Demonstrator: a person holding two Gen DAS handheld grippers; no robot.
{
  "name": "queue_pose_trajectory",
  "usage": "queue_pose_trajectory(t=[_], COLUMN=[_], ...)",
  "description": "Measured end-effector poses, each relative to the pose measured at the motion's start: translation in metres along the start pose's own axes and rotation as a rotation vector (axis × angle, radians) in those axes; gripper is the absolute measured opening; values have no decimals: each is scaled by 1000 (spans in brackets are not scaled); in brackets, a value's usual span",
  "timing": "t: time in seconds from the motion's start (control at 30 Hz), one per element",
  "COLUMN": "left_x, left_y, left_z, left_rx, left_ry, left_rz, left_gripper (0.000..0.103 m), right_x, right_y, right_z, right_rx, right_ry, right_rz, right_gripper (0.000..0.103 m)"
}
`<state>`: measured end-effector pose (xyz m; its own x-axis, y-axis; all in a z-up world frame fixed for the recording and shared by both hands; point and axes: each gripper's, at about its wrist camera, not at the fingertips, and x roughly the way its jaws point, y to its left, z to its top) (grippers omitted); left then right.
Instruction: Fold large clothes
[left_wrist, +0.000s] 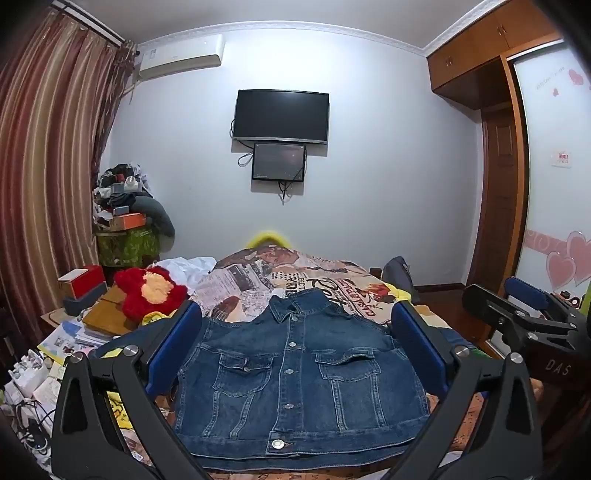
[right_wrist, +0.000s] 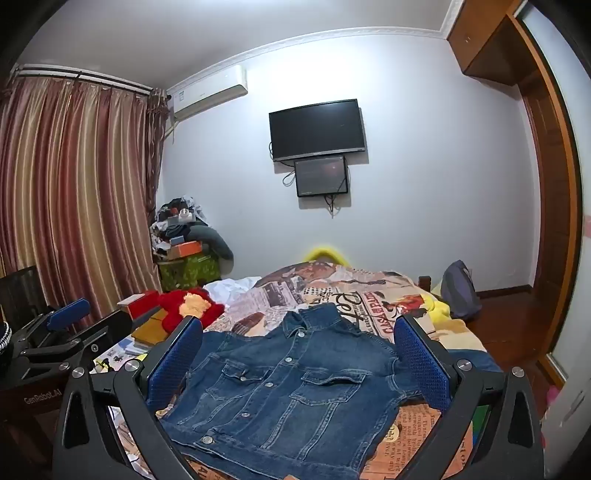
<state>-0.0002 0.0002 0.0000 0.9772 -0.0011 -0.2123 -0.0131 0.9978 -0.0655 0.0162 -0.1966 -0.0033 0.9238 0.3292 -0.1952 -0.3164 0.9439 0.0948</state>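
Observation:
A blue denim jacket (left_wrist: 295, 376) lies flat and buttoned on the bed, collar away from me, sleeves tucked out of sight. It also shows in the right wrist view (right_wrist: 288, 391). My left gripper (left_wrist: 295, 339) is open and empty, held above the jacket's near hem with its blue pads wide apart. My right gripper (right_wrist: 299, 354) is open and empty too, above the jacket's right side. The right gripper shows in the left wrist view (left_wrist: 524, 317) at the far right. The left gripper shows in the right wrist view (right_wrist: 66, 325) at the far left.
The bed has a printed newspaper-pattern cover (left_wrist: 317, 273). A red plush toy (left_wrist: 151, 291), boxes and papers (left_wrist: 85, 325) crowd the left side. A dark bag (right_wrist: 460, 291) stands by the far right corner. A wardrobe (left_wrist: 495, 184) lines the right wall.

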Motion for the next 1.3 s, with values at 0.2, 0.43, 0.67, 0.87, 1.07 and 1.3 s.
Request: queue_pose_trajectory(t=[0.2, 0.43, 0.67, 0.87, 1.07, 1.3], left_x=[-4, 3, 9, 9, 8, 7], left_y=[-1, -2, 3, 7, 8, 11], left_z=[0, -9, -2, -3, -4, -6], left_rx=[-1, -7, -18, -21, -23, -26], left_ry=[4, 11, 30, 30, 31, 32], left_rz=[6, 13, 8, 6, 6, 6], left_gripper=[103, 103, 103, 103, 103, 103], right_x=[1, 3, 4, 5, 6, 6], right_y=[0, 0, 0, 1, 1, 1], right_z=[0, -1, 0, -1, -1, 0], right_rx=[-3, -5, -6, -7, -8, -8], right_ry=[5, 8, 13, 14, 17, 19], right_rz=[-4, -3, -4, -4, -3, -2], right_gripper=[103, 103, 103, 103, 103, 103])
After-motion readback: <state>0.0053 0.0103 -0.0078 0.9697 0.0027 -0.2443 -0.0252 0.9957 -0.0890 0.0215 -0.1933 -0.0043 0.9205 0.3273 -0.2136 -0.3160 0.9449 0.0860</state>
